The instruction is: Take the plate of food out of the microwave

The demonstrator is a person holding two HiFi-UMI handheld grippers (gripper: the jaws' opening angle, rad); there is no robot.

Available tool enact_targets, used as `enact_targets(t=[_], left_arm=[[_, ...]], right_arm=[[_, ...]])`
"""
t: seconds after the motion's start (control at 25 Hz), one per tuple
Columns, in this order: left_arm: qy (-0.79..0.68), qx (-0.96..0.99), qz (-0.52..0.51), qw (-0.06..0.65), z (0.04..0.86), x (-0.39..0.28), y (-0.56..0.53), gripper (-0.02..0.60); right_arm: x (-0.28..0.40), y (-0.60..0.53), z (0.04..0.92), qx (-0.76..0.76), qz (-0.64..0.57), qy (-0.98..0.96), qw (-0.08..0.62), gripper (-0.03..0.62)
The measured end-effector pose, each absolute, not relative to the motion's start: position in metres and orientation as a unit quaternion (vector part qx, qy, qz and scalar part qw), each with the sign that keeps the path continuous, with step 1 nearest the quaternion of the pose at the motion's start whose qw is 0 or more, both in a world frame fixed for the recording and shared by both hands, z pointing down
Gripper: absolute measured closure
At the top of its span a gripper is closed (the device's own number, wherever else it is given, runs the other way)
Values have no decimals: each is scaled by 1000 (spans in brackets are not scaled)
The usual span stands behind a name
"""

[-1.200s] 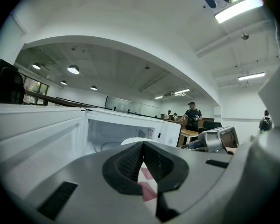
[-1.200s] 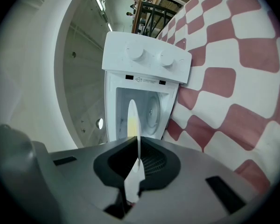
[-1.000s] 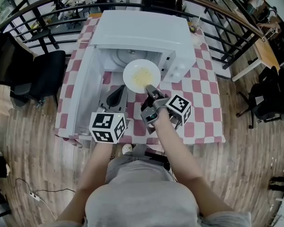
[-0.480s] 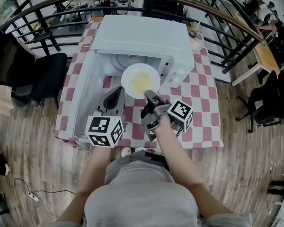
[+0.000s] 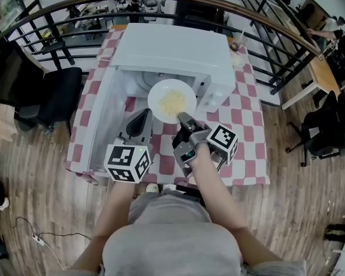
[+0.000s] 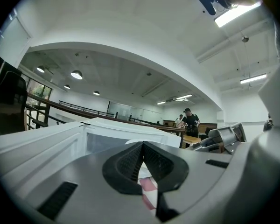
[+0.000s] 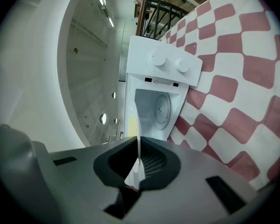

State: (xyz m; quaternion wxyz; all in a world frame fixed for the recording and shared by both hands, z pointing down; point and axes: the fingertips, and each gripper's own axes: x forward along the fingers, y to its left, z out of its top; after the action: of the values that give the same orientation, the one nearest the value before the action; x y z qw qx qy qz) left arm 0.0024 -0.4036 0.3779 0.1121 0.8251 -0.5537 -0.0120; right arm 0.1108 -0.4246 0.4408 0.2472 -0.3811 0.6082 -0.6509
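Note:
A white plate of yellow food hangs at the mouth of the white microwave, just in front of its cavity. My right gripper is shut on the plate's near rim. In the right gripper view the plate shows edge-on between the pads, with the microwave beyond it. My left gripper hovers to the left of the plate, over the table by the open door. Its jaws are shut with nothing in them, and it stays apart from the plate. The left gripper view shows the same closed tips of the left gripper.
The microwave door stands open to the left. A red-and-white checked table carries the microwave, with a cup at its back right corner. A black chair stands on the left, and a railing runs behind.
Both grippers and the plate have risen a little. The plate looks slightly larger and still hangs at the microwave's mouth.

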Motion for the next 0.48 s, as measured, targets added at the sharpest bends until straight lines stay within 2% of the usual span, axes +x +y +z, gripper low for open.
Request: enact_targets(t=[0.48], left_arm=[[-549, 833, 1, 66, 361, 16, -409, 580]], right_arm=[[124, -440, 406, -373, -631, 624, 270, 563]])
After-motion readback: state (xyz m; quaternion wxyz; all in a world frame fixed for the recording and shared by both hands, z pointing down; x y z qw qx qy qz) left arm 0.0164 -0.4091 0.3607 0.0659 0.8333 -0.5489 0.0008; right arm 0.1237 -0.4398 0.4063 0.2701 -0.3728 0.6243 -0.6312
